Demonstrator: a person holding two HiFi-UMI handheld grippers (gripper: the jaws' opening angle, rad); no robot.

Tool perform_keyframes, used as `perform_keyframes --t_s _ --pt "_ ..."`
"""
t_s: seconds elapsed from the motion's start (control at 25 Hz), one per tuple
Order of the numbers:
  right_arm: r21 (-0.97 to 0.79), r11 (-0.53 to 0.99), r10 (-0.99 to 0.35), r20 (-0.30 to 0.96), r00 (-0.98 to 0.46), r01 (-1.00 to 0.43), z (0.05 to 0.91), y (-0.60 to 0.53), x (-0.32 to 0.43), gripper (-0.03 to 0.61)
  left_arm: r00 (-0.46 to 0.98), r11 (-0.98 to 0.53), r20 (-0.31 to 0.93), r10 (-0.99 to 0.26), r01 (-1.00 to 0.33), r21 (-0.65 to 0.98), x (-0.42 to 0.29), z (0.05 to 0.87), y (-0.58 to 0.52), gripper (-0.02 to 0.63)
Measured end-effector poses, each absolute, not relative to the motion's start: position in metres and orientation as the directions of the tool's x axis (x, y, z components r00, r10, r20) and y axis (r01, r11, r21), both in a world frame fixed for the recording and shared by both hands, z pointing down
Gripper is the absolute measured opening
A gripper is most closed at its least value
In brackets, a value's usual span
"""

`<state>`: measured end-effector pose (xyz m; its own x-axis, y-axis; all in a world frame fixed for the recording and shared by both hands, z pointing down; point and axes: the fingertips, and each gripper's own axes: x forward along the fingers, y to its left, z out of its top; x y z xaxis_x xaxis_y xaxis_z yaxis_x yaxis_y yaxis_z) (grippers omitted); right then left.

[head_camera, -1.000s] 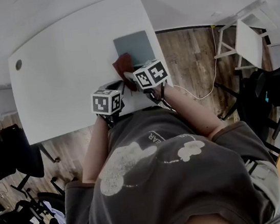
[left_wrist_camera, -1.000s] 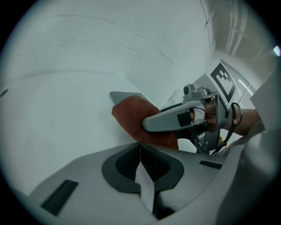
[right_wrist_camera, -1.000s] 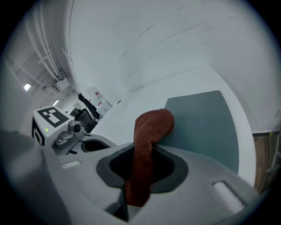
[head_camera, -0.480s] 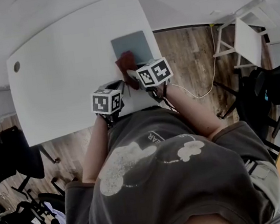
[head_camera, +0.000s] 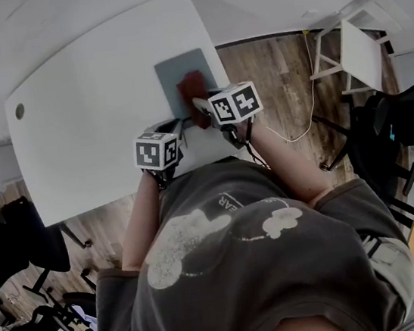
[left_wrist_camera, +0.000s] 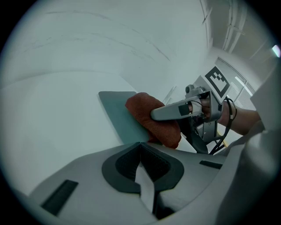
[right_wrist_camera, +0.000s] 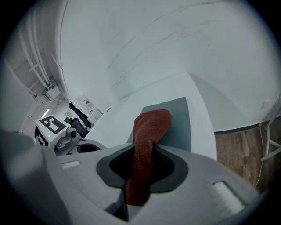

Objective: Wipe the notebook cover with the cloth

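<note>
Grey notebook (head_camera: 177,69) at the right edge of the table (head_camera: 91,101), with the cloth (head_camera: 194,88) on its near half, apparently in contact. The right gripper (right_wrist_camera: 139,173) clamps the cloth; this reads as mid-wipe, and the next stroke should cover the far half. The left gripper (left_wrist_camera: 142,173) is closed and empty.

A big white table (head_camera: 95,131) fills the upper left of the head view. It has a small round hole (head_camera: 20,111) near its left edge. Brown wooden floor (head_camera: 271,75) shows to its right. White furniture (head_camera: 360,55) stands at the upper right. Black chairs (head_camera: 19,241) sit at the lower left.
</note>
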<state>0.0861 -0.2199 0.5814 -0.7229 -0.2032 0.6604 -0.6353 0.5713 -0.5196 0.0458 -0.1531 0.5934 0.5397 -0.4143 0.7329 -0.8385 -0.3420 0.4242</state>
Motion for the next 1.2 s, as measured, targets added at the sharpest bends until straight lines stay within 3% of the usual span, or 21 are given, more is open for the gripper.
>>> perform_keyframes --t_s 0.88,1.2 --pt "-0.491 0.482 -0.318 0.673 -0.667 -0.725 0.583 -0.249 0.156 0.083 0.517 -0.323 0.747 -0.417 -0.853 0.41 0.05 0.6 -0.15 -0.006" --pt "-0.541 0.444 -0.354 0.626 -0.695 -0.714 0.578 -0.247 0.165 0.083 0.49 -0.303 0.757 -0.432 -0.869 0.39 0.046 0.595 -0.147 -0.006"
